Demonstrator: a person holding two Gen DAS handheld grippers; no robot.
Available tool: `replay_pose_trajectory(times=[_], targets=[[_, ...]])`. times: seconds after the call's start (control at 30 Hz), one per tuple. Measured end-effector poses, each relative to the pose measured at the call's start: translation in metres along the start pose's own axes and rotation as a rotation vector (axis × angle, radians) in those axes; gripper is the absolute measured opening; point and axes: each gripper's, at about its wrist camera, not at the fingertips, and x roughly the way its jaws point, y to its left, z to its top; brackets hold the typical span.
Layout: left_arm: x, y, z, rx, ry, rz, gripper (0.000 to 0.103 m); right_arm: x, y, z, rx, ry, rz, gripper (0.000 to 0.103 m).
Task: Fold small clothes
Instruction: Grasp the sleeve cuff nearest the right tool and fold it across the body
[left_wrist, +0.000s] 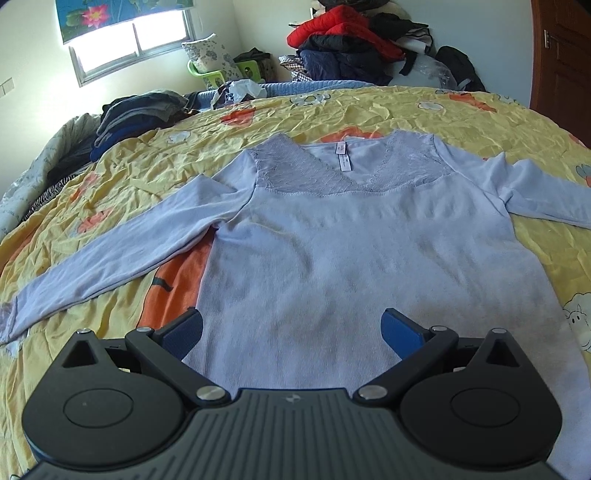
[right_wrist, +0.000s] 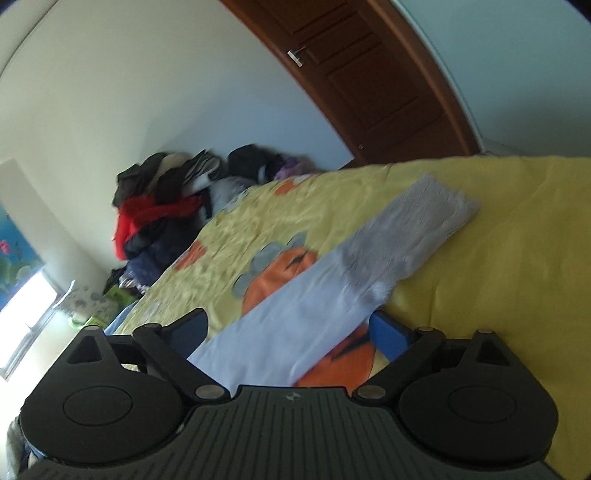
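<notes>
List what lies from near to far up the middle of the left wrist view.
Left gripper, jaws spread over the hem → lavender long-sleeved top → its lace neckline with label → yellow cartoon bedspread → pile of dark and red clothes by the wall.

Open right gripper (right_wrist: 288, 328) over pale blue sleeve (right_wrist: 332, 291), yellow bedspread (right_wrist: 498, 258)

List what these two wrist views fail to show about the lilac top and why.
- Left wrist view: top hem hidden behind the left gripper; its right cuff cut off by the frame edge.
- Right wrist view: motion blur smears the sleeve; right gripper body hides its near end.
</notes>
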Motion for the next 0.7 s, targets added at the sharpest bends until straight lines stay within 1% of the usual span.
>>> replay_pose_trajectory(times=[0.07, 0.13, 0.17, 0.23, 0.27, 0.3, 0.37, 0.43, 0.5, 0.57, 0.7], targets=[[0.002, 0.001, 0.001, 0.002, -0.001, 0.002, 0.103, 0.013, -0.007, 0.009, 0.033, -0.033, -0.030, 0.085], [0.003, 0.004, 0.002, -0.002, -0.003, 0.010, 0.103, 0.024, -0.016, 0.020, 0.093, -0.063, -0.056, 0.071], [0.005, 0.006, 0.002, -0.004, -0.002, 0.014, 0.103, 0.029, -0.021, 0.023, 0.121, -0.075, -0.065, 0.067], [0.007, 0.012, 0.003, -0.015, 0.002, 0.020, 0.103, 0.039, -0.028, 0.028, 0.166, -0.084, -0.084, 0.033], [0.008, 0.016, 0.004, -0.023, 0.004, 0.025, 0.103, 0.044, -0.031, 0.029, 0.190, -0.082, -0.095, 0.024], [0.010, 0.019, 0.004, -0.029, 0.005, 0.032, 0.103, 0.047, -0.033, 0.030, 0.207, -0.079, -0.100, 0.012], [0.012, 0.026, 0.005, -0.037, 0.005, 0.050, 0.103, 0.048, -0.033, 0.032, 0.218, -0.087, -0.080, 0.010], [0.014, 0.032, 0.006, -0.044, 0.002, 0.072, 0.103, 0.050, -0.020, 0.031, 0.179, -0.092, -0.043, 0.009], [0.016, 0.039, 0.006, -0.051, 0.002, 0.090, 0.103, 0.052, 0.000, 0.029, 0.121, -0.072, 0.017, 0.009], [0.019, 0.045, 0.006, -0.061, 0.005, 0.102, 0.103, 0.059, 0.026, 0.025, 0.074, -0.033, 0.092, 0.008], [0.021, 0.056, 0.005, -0.086, 0.012, 0.111, 0.103, 0.081, 0.085, 0.009, 0.007, 0.080, 0.246, 0.008]])
